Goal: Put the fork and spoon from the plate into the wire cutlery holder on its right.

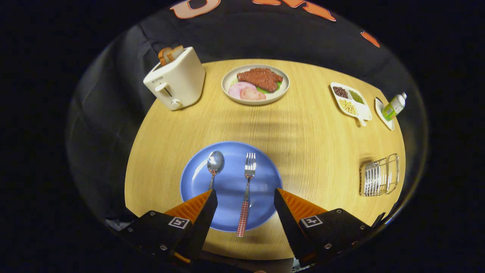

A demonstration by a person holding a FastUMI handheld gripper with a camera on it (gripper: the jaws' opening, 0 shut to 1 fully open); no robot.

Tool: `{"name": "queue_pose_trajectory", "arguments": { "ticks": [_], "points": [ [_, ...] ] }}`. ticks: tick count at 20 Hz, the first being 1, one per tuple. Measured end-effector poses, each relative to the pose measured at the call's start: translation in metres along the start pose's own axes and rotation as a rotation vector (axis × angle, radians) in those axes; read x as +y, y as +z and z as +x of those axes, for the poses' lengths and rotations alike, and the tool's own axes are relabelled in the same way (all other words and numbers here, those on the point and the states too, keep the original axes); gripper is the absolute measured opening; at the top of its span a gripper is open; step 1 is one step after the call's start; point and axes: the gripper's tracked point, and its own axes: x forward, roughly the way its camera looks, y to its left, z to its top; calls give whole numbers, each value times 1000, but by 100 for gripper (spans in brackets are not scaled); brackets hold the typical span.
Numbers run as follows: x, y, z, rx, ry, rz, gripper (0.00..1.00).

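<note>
A blue plate (197, 178) lies on the round wooden table just ahead of my fingers. On it lie a metal spoon (215, 163) on the left and a fork (246, 189) with a red-checked handle on the right, both pointing away from me. The fork's handle end reaches over the plate's near rim, between my fingers. My gripper (245, 193) hovers above the plate's near part, open, with nothing pressed between its fingers. The spoon's handle runs under my left finger. The wire cutlery holder (380, 175) stands well to the right of the plate, near the table's edge.
A white toaster (175, 77) with bread stands at the far left. A plate of meat and ham (255, 83) sits at the far middle. A divided dish of beans (350, 100) and a small bottle on a saucer (393, 107) are at the far right.
</note>
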Motion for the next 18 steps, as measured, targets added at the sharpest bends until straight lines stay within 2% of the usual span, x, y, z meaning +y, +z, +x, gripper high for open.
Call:
{"name": "queue_pose_trajectory", "arguments": {
  "ticks": [5,8,10,13,15,18],
  "points": [
    [-1,-24,32,158,-23,8,74],
    [-4,-32,44,209,-52,4,67],
    [-7,-34,50,225,-74,-4,55],
    [-8,-41,53,259,-95,14,30],
    [-6,-38,54,251,-86,26,19],
    [-3,-41,51,260,-51,64,10]
  ]
}}
